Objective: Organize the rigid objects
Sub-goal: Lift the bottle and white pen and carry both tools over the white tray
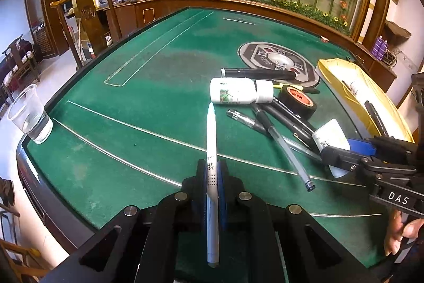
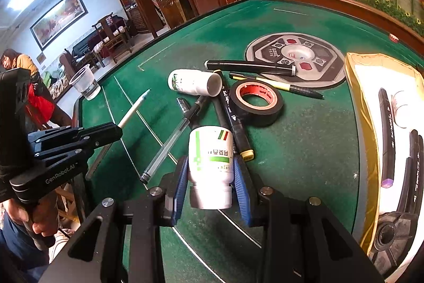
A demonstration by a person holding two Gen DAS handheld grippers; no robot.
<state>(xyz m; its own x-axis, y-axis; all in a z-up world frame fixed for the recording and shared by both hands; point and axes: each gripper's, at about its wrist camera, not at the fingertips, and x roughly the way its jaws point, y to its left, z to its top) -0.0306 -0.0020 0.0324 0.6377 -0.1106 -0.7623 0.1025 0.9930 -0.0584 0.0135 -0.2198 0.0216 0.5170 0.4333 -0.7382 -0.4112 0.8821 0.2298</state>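
My left hand-held gripper is closed tight on a slim white pen, which runs straight up the middle of the left wrist frame with its pale blue tip pointing at the pile. My right hand-held gripper has its ribbed blue pads pressed against both sides of a white plastic pill bottle, cap toward me, at the lower centre of the right wrist frame.

The pile lies on the green felt bench just past both tools. A second white bottle lies on its side above centre, next to a glossy black tape roll with a red inner core. A clear-barrelled pen slants left of the held bottle, and a black marker with a yellow end runs beside the bottle and under the edge of the tape. A long black marker and a yellow-and-black pen rest partly on the round control panel set into the felt.

At the right edge, a yellow-walled box with a white floor holds several black markers and a dark ribbed round piece in its lower corner. A clear plastic cup containing some water stands at the left edge of the bench.
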